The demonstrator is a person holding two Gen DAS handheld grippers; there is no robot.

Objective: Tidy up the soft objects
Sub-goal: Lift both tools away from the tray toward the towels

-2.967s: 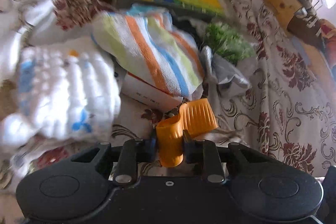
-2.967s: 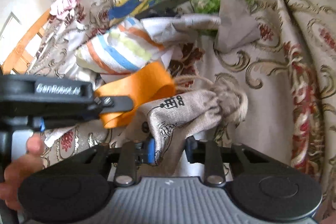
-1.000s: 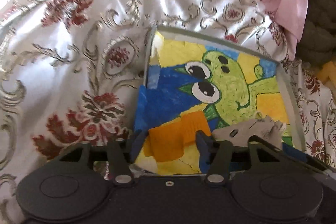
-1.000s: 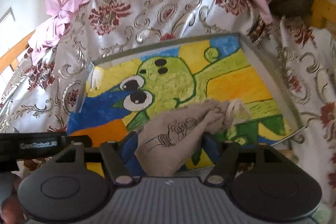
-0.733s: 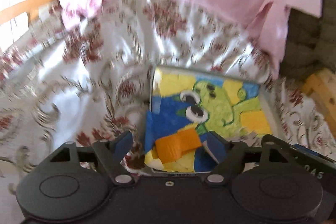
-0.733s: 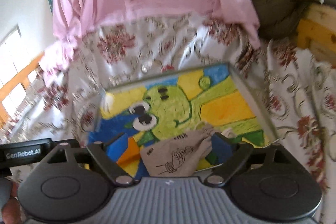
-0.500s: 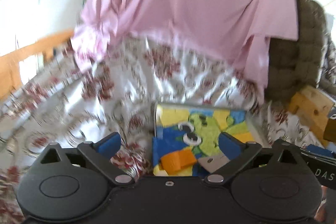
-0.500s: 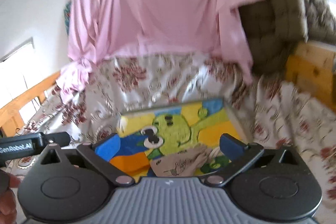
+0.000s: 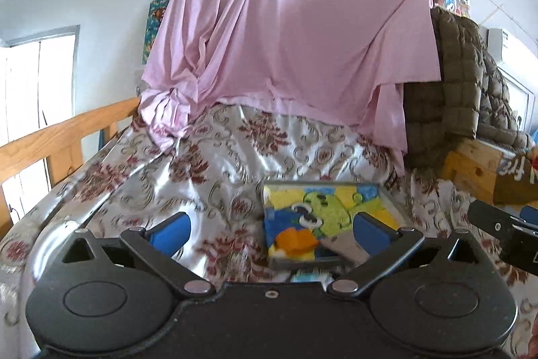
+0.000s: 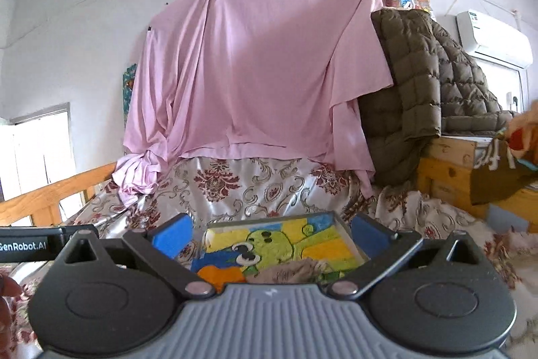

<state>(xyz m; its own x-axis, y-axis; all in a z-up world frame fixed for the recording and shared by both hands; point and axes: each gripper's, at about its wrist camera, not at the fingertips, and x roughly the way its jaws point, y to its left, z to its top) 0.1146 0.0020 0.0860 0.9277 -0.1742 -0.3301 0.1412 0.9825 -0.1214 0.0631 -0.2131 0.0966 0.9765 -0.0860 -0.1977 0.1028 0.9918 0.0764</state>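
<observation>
Release done, seen from my left tongs [image 9: 269, 229]: their jaws have just been opening and now stand wide apart with nothing between them. The orange piece [image 9: 296, 241] I carried lies in the painted tray [image 9: 390, 201] on the bed's floral cover [image 9: 218, 164], where a second ago it sat between my pads.

From my right tongs [image 10: 270, 236], the same: jaws just spread, empty. The beige drawstring pouch [image 10: 289, 271] rests in the tray beside the orange piece (both delivered, I judge), so I'm free for the next soft thing.
</observation>
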